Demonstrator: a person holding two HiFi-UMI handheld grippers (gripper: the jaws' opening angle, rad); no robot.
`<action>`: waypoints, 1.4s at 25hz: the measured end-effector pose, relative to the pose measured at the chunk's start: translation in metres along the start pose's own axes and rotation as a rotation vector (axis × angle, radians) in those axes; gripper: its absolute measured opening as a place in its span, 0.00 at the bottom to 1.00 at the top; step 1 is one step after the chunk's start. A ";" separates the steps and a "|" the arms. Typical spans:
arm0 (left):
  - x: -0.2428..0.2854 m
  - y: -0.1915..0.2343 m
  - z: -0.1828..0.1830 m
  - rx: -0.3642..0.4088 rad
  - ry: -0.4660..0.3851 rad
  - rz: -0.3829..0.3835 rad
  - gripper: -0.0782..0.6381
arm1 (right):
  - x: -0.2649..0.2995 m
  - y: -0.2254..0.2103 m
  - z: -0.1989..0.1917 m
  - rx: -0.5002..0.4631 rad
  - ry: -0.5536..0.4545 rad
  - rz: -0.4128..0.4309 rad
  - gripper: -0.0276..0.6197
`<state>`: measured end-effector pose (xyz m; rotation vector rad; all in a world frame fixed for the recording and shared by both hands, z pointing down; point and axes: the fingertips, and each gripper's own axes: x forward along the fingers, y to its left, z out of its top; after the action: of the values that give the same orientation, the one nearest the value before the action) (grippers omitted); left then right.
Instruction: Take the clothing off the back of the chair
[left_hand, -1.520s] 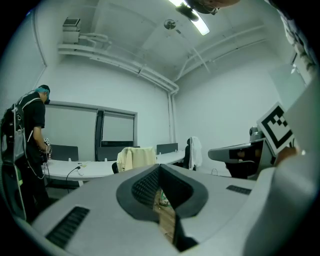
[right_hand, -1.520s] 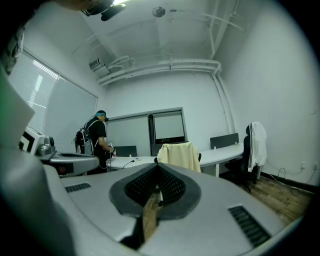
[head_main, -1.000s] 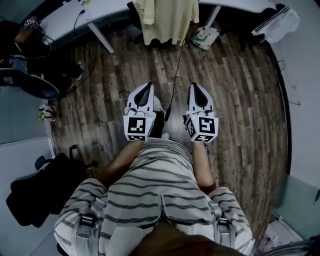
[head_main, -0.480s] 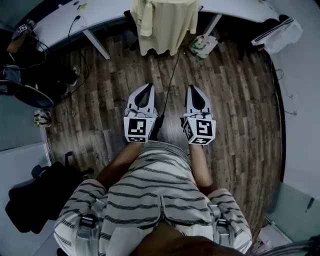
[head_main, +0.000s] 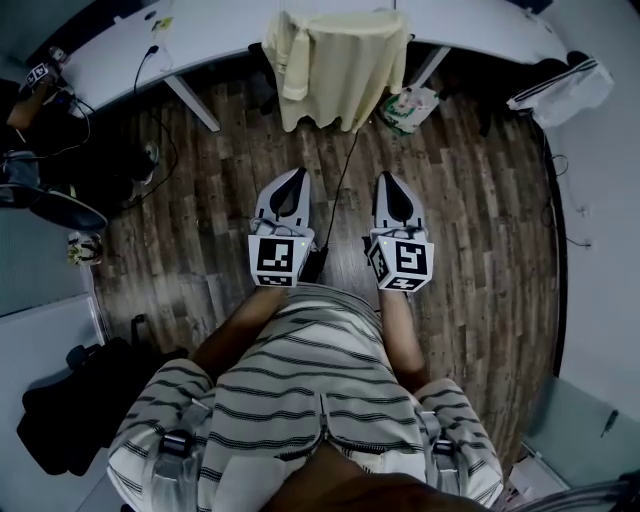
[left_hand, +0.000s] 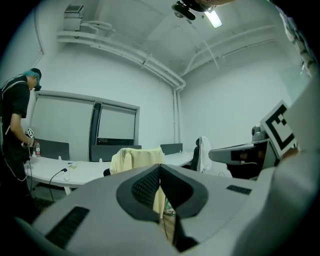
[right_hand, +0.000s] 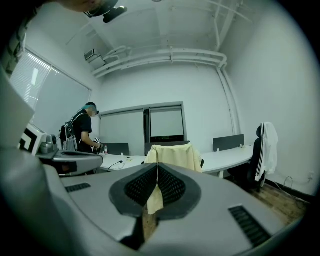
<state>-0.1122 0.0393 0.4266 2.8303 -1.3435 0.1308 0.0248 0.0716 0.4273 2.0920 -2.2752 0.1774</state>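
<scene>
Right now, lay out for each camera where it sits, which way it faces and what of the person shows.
Head view: on the person's head, facing steeply down at the wood floor; shows the striped shirt, left gripper and right gripper.
Left gripper view: on the left gripper, facing along its shut jaws toward the yellow garment.
Right gripper view: on the right gripper, same heading, jaws shut.
Shared: both gripper views centre the yellow garment.

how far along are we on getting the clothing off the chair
Done: nothing yet; the yellow garment is draped over the chair back. In hand: nothing; the left gripper and right gripper are both shut and empty, held side by side over the wood floor, short of the chair. Left: reach it, grip the cloth, lift it off.
</scene>
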 end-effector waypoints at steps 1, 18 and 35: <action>0.008 0.005 0.003 -0.001 0.000 0.002 0.14 | 0.009 -0.002 0.004 -0.001 -0.001 0.002 0.07; 0.124 0.092 0.022 -0.015 -0.002 0.028 0.14 | 0.152 -0.030 0.035 0.015 -0.023 0.003 0.07; 0.168 0.095 0.022 -0.031 0.024 0.054 0.14 | 0.185 -0.061 0.038 0.018 -0.003 0.027 0.07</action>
<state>-0.0786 -0.1514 0.4152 2.7595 -1.4050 0.1423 0.0713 -0.1213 0.4137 2.0722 -2.3123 0.1966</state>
